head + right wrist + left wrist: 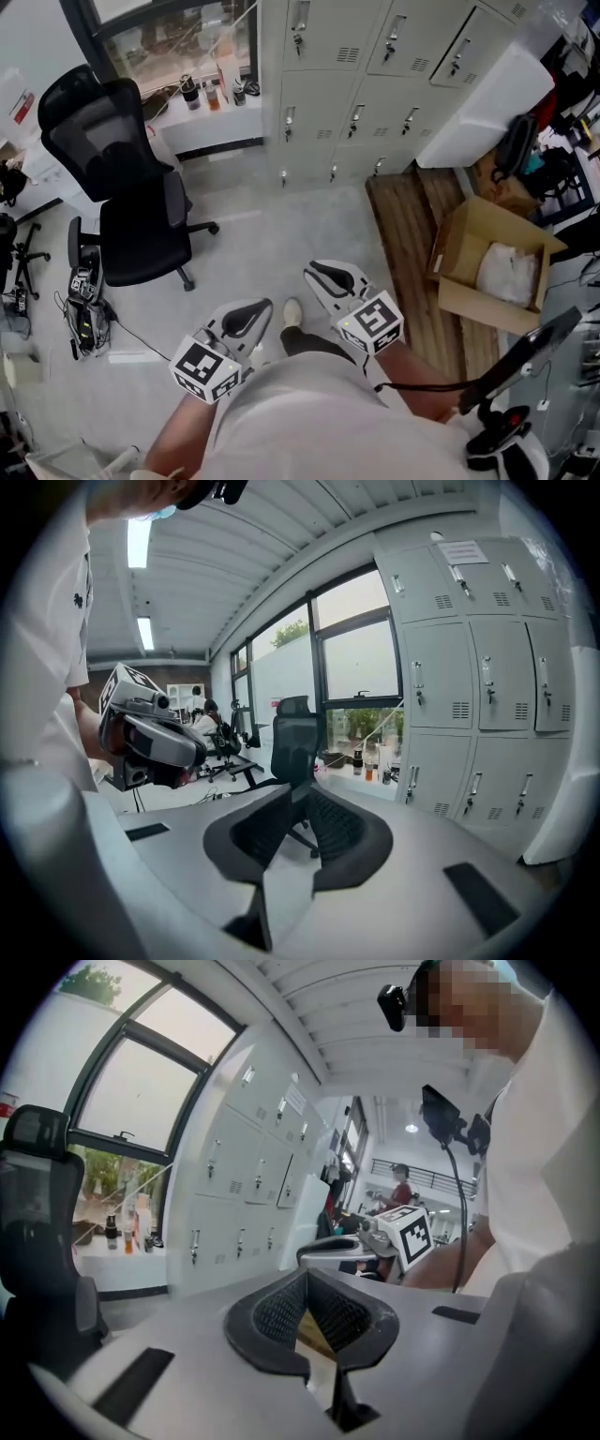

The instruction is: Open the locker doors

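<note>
The grey lockers point(356, 84) stand ahead across the floor, every door in view closed, each with a small handle. They appear again in the left gripper view as lockers point(244, 1194) and in the right gripper view as lockers point(478, 696). My left gripper point(251, 314) and right gripper point(328, 274) are held side by side close to the person's body, well short of the doors. Both point toward the lockers. The left gripper point(306, 1274) has its jaws together with nothing between them. The right gripper point(298, 789) is likewise shut and empty.
A black office chair point(131, 187) stands at the left. An open cardboard box point(492, 262) sits at the right on a wooden floor strip. A white bulky object point(487, 103) leans by the lockers' right end. Bottles stand on the windowsill point(211, 94). Cables and gear point(84, 309) lie at far left.
</note>
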{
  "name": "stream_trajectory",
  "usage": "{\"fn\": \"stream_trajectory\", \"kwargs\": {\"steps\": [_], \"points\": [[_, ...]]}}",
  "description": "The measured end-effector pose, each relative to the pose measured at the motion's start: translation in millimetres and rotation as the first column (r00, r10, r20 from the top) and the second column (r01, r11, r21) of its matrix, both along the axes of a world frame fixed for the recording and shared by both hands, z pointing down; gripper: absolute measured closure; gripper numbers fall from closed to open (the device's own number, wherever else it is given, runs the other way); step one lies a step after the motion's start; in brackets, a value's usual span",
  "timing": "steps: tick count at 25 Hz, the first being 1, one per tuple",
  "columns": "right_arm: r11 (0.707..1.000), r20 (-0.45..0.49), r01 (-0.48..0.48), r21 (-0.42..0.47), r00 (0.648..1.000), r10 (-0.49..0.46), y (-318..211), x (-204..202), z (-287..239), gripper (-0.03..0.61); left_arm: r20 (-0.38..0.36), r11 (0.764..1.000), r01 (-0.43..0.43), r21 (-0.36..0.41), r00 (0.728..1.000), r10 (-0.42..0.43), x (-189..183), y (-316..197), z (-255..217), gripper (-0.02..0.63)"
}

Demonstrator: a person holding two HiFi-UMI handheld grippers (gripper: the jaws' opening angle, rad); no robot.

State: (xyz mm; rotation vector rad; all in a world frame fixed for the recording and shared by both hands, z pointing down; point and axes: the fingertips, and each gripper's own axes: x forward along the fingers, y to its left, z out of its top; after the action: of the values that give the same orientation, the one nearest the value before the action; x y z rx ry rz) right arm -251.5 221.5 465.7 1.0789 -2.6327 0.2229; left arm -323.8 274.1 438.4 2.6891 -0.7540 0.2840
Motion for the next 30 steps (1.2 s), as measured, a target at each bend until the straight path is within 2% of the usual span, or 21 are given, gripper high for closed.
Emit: {"fn": "stream_trajectory", "kwargs": {"steps": [3, 7, 11, 18, 21, 30], "points": [[1.000, 0.019, -0.009, -0.003, 1.000, 0.009, -48, 14, 1, 0.555, 0.028, 1.000, 0.010, -0.002, 1.000, -0.010, 12, -44, -3, 0.601], [1.000, 0.011, 0.005, -0.017, 1.000, -0.005, -115, 38, 17, 0.555, 0.016, 1.000, 0.029, -0.004, 0.999, -0.029, 37, -109, 1, 0.601], [0.999, 0.003, -0.011, -0.051, 1.000, 0.011, -160, 58, 42, 0.555, 0.022, 1.000, 0.012, -0.027, 1.000, -0.012, 59, -153, 15, 0.601], [0.994, -0.008, -0.085, -0.070, 0.996, 0.085, -240, 57, 61, 0.550, 0.011, 0.997, -0.044, -0.061, 0.999, 0.045, 59, -213, 22, 0.601], [0.990, -0.019, -0.110, -0.085, 0.994, 0.109, -286, 55, 74, 0.510, 0.004, 0.995, -0.079, -0.063, 0.997, 0.079, 57, -247, 27, 0.601], [0.957, -0.052, -0.249, -0.149, 0.968, 0.244, -431, 44, 131, 0.503, 0.017, 0.975, -0.199, -0.101, 0.979, 0.201, 25, -359, 46, 0.601]]}}
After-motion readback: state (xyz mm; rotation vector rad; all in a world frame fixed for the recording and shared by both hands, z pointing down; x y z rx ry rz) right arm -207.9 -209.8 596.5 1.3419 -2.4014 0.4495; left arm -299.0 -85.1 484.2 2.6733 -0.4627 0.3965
